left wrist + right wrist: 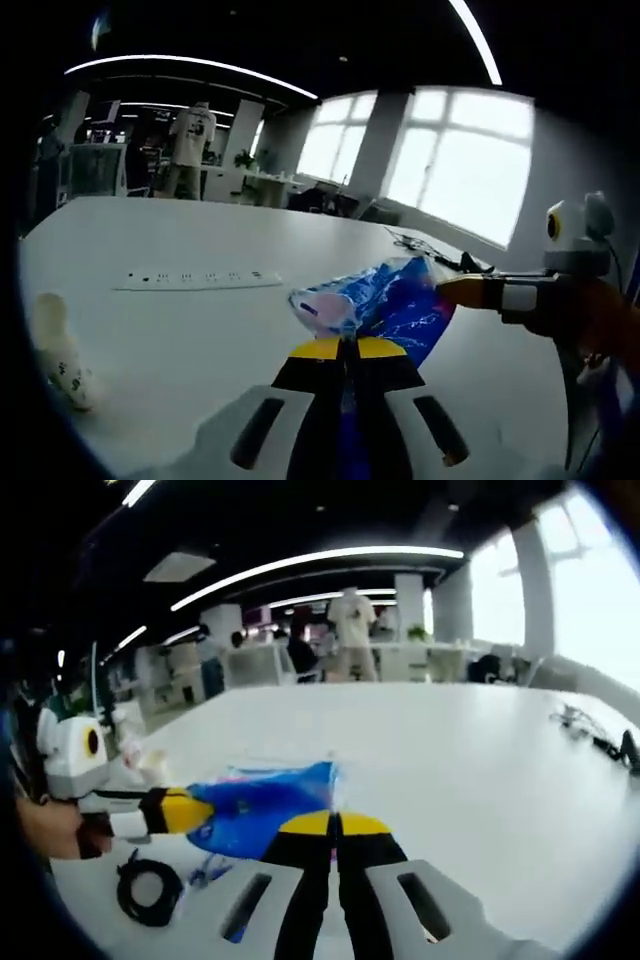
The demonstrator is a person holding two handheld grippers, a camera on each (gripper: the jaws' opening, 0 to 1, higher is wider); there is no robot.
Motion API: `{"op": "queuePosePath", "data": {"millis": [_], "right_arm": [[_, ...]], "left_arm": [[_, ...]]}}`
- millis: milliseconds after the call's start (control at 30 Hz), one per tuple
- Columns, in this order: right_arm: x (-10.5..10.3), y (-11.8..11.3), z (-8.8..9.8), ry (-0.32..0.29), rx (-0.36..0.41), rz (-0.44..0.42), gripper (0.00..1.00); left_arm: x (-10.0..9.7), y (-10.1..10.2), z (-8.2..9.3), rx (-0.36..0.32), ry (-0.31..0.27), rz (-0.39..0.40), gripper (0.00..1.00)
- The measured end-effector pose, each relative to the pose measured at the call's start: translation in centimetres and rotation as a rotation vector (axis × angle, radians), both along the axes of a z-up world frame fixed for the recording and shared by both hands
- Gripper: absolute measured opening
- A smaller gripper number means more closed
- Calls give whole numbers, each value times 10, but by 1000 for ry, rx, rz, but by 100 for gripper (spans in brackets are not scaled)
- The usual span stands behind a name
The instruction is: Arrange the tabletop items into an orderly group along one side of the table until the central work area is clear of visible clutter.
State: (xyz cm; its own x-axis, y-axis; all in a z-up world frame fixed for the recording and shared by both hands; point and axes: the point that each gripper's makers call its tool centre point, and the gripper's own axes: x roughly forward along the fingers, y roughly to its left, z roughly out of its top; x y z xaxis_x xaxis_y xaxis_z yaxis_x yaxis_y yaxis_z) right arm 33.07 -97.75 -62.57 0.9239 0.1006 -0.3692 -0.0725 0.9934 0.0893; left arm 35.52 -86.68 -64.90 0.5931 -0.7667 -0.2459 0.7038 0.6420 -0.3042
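Left gripper view: the left gripper [347,345], jaws closed together, pinches the near edge of a blue bag [385,300], a glossy printed pouch with a pale pink end, held up off the white table [180,230]. The right gripper [455,291] enters from the right, its yellow tip clamped on the bag's far edge, so the bag spans the two tools. On the table lie a white power strip [198,279] farther back, a small white bottle [62,355] at the near left, and dark cables [440,252] toward the window side.

Right gripper view: the right gripper [335,825], jaws likewise pressed together, nips the bag [262,800] at one side; the left gripper [192,811] grips the opposite side, a hand [50,828] behind it. A coiled black cable [148,890] rests on the table [450,750] below the bag, just beside a small blue item [205,870] too small to identify.

Handling, as judged: the bag looks light, soft and crinkly, with slick film that may slide out of a shallow pinch. Its contents cannot be told. It sags between the grips, so hold well in from the edge, on a seam or folded margin if there is one, and keep both grips level while carrying it to the table's side
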Motion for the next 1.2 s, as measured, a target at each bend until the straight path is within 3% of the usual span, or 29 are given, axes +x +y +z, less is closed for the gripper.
{"op": "queuePosePath", "data": {"millis": [333,633,733,1100,1200], "right_arm": [[7,-28,-13,-5,3,-63,0],[9,-47,-27,5,5,-105,0],[7,-55,-34,5,31,-135,0],[14,-71,-51,0,95,-200,0],[16,-75,-55,0,94,-209,0]], "left_arm": [[10,-27,-11,-19,17,1,3],[12,-51,-25,35,-1,-12,3],[12,-56,-27,59,-37,-31,3],[17,-72,-42,86,-31,-25,4],[21,-74,-47,88,5,-4,5]]}}
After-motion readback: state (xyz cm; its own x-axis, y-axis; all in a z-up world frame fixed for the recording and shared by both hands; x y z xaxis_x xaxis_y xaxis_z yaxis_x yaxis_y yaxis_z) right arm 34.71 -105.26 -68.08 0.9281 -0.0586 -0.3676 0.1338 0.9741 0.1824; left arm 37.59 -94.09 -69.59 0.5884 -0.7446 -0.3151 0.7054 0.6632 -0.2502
